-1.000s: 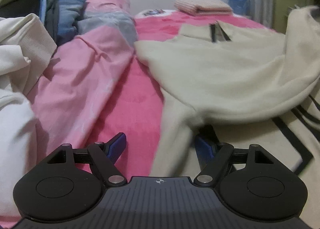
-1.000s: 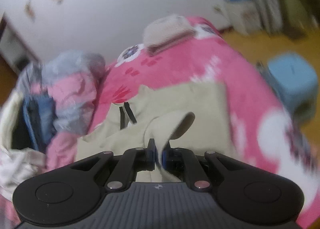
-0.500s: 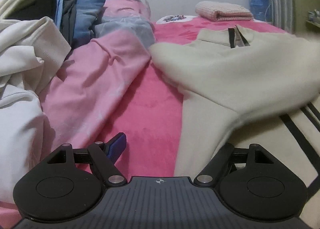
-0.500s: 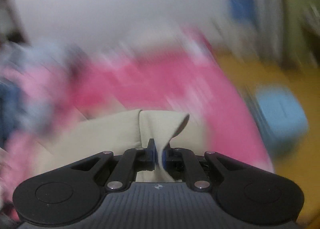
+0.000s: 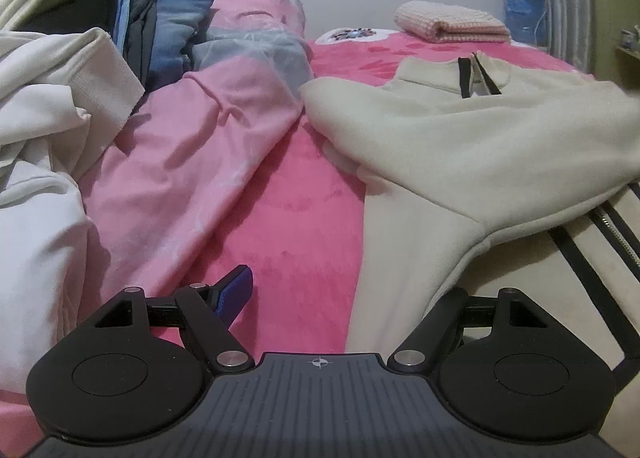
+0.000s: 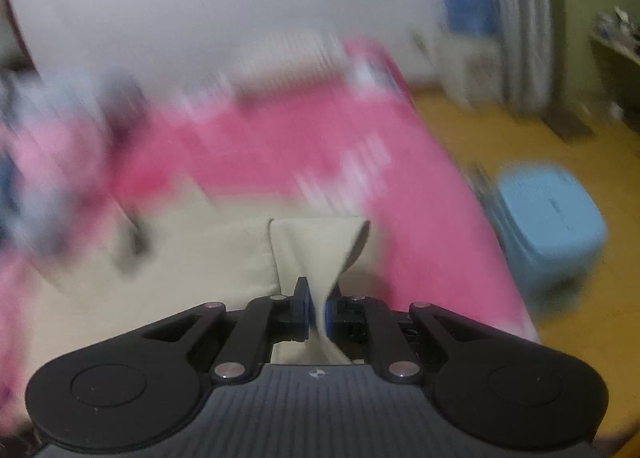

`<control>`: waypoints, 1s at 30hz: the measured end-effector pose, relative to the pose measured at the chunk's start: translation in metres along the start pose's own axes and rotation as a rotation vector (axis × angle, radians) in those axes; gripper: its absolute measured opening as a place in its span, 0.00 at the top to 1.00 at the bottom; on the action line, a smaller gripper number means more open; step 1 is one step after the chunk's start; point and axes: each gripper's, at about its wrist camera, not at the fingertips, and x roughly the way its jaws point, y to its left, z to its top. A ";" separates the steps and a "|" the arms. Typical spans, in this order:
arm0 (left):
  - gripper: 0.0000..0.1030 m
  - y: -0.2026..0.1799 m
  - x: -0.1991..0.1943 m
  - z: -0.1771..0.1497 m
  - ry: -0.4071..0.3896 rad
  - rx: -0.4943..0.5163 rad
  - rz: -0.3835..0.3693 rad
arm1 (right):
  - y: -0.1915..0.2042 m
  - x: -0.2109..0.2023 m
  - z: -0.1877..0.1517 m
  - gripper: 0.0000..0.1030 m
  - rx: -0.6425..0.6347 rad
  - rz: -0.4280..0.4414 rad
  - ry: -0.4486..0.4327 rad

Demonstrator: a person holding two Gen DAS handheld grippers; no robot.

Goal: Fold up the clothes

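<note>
A cream zip jacket (image 5: 480,146) with black stripes lies spread on the pink bed sheet (image 5: 304,194), one sleeve laid across its chest. My left gripper (image 5: 340,298) is open and low over the sheet at the jacket's left edge. Its blue left fingertip (image 5: 236,292) shows, while the right one is hidden behind the cream cloth. In the blurred right wrist view, my right gripper (image 6: 318,314) pinches the sleeve cuff (image 6: 316,246) above the jacket's body (image 6: 180,278). Its jaws are opening with the cloth still between the pads.
White garments (image 5: 40,138) are heaped at the left beside a pink quilt (image 5: 192,146) and a stack of folded clothes (image 5: 132,18). A folded pink towel (image 5: 448,20) lies at the bed's far end. A blue stool (image 6: 548,218) stands on the wooden floor past the bed's right edge.
My right gripper has come down toward the jacket with the cuff in it. In the left wrist view the sleeve has settled across the chest and cloth now covers the right fingertip.
</note>
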 end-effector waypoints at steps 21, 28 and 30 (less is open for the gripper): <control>0.25 0.028 -0.037 -0.009 -0.044 -0.108 -0.190 | 0.215 0.002 0.002 0.69 -0.748 0.362 -0.009; 0.29 0.038 -0.016 -0.023 0.034 -0.184 -0.203 | 0.281 0.060 -0.006 0.69 -0.916 0.374 0.101; 0.30 0.039 -0.015 -0.025 0.027 -0.190 -0.207 | 0.288 0.073 -0.011 0.68 -0.956 0.356 0.136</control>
